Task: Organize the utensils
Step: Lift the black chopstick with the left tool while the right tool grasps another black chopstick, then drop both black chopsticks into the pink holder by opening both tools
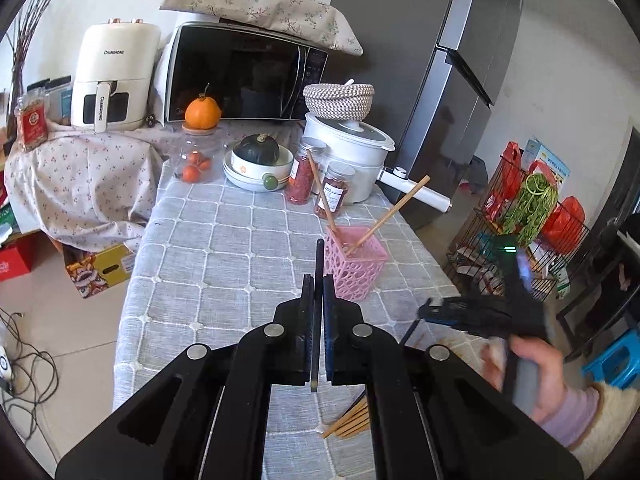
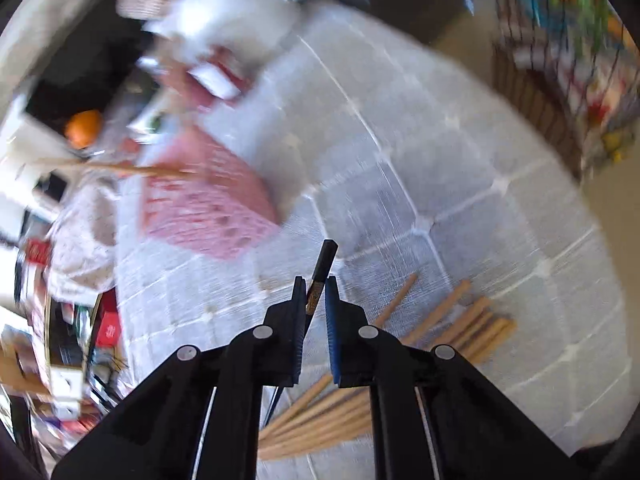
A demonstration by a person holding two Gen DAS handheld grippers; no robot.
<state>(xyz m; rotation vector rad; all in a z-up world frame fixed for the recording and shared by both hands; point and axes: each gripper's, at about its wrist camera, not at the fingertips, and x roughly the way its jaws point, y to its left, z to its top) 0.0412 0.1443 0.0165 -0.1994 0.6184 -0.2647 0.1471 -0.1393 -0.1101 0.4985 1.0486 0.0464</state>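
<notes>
A pink perforated basket (image 1: 354, 266) stands on the grey checked tablecloth (image 1: 224, 248) with two wooden chopsticks (image 1: 390, 214) leaning out of it. My left gripper (image 1: 318, 282) is shut on a black chopstick (image 1: 319, 256), held upright just left of the basket. My right gripper (image 2: 315, 284) is shut on another black chopstick (image 2: 323, 264), above the cloth; it also shows in the left wrist view (image 1: 430, 312) at the right. A pile of wooden chopsticks (image 2: 452, 328) lies on the cloth under the right gripper. The right wrist view is blurred; the basket (image 2: 212, 208) sits upper left there.
Behind the basket stand two spice jars (image 1: 335, 196), a white rice cooker (image 1: 348, 148), a bowl with a dark squash (image 1: 258, 160), a jar of small tomatoes (image 1: 196, 160), a microwave (image 1: 240, 76) and an air fryer (image 1: 114, 80). A fridge (image 1: 440, 80) and wire rack (image 1: 516, 216) are at right.
</notes>
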